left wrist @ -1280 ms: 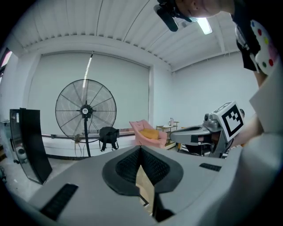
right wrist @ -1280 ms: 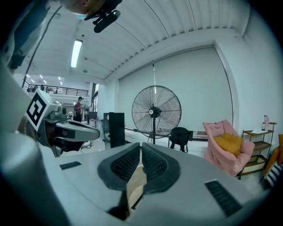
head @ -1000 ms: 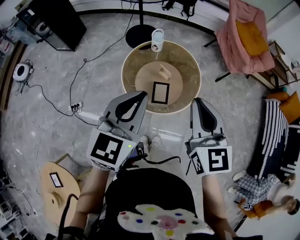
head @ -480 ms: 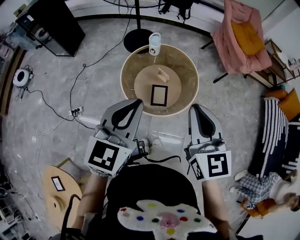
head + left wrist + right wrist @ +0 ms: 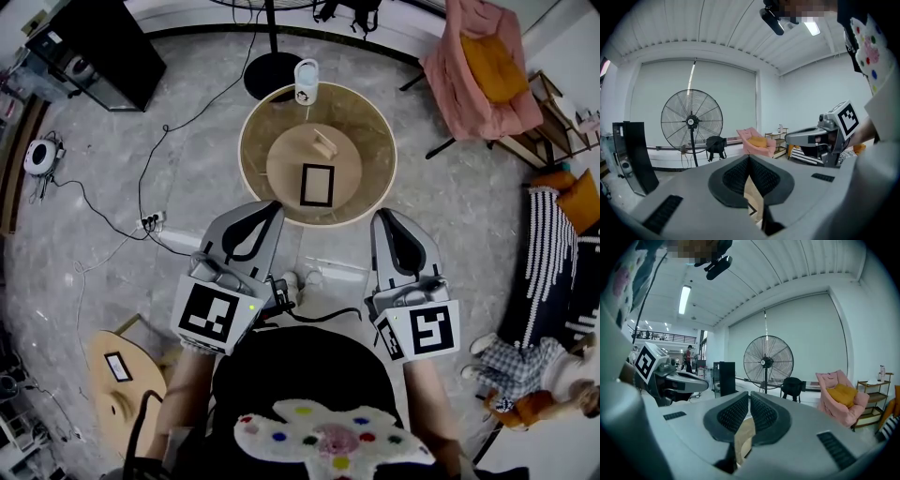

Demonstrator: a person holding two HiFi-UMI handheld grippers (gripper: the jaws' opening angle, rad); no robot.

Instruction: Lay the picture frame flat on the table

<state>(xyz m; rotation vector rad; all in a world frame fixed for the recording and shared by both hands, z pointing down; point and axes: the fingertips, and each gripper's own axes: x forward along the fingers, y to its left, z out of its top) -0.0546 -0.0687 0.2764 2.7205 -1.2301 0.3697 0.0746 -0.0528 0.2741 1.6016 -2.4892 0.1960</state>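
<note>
The black-edged picture frame (image 5: 318,184) lies flat on the inner wooden disc of the round table (image 5: 247,159), face up. A small wooden stand (image 5: 326,144) sits just behind it. My left gripper (image 5: 265,208) hovers over the floor at the table's near edge, short of the frame, its jaws shut and empty (image 5: 749,157). My right gripper (image 5: 386,217) hangs level with it on the right, also shut on nothing (image 5: 749,395). Neither touches the frame or the table.
A white cup-like container (image 5: 306,81) stands at the table's far rim. Behind it is a standing fan (image 5: 692,120), a pink armchair (image 5: 487,70) at back right and a black cabinet (image 5: 103,42) at back left. A cable (image 5: 141,178) runs over the floor; a small wooden side table (image 5: 112,380) stands at lower left.
Both grippers have shifted slightly left in the head view and stay shut. The frame lies flat as before.
</note>
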